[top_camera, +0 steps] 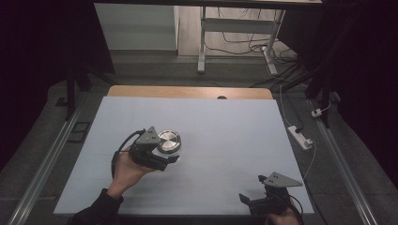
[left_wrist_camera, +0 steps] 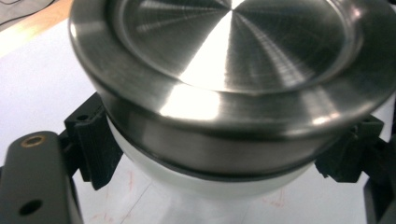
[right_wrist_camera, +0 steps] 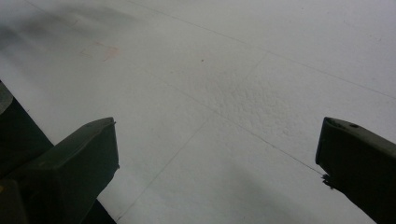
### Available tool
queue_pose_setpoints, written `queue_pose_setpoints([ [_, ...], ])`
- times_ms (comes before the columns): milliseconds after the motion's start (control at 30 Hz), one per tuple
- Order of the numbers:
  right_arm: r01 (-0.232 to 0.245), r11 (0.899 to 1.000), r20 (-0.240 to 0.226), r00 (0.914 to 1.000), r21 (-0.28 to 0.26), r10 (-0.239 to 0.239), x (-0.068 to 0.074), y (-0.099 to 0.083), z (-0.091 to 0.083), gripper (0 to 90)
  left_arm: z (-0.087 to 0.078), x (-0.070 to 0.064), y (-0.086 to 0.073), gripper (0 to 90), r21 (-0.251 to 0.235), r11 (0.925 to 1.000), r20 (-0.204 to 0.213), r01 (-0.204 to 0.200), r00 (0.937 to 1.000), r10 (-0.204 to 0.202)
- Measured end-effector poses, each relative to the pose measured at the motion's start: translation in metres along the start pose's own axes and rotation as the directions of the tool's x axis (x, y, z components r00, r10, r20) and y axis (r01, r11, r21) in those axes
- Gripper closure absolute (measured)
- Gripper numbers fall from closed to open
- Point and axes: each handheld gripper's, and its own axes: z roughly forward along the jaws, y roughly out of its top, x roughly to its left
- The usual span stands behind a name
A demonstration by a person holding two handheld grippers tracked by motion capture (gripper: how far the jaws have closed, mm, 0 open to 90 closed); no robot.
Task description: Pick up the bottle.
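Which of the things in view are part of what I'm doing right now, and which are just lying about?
In the job:
- metal-lidded container
- left gripper, jaws on either side of the container's white body

Lying about:
- right gripper, jaws apart over bare table
- power strip on the floor
- desk frame beyond

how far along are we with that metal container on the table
Done: the left hand-held gripper has its jaws either side of the steel-lidded container, touching its white body. In hand: securing that grip. Left: any lift or move; it seems to sit on the white table. The right hand-held gripper waits open.
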Motion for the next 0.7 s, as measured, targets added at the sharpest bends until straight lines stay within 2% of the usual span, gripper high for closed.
queue_pose_setpoints([
  [533,0.003,1.0,0.003,1.0,0.002,-0.003,0.0,0.0,0.001,0.0,0.018,-0.013,0.018,15.5,0.0,0.9992,0.045,-0.039,0.9982,0.039],
  [700,0.005,1.0,0.001,1.0,0.005,-0.005,0.0,0.0,0.001,0.0,0.022,-0.015,0.018,15.5,0.005,0.9994,0.057,-0.034,0.9978,0.033],
])
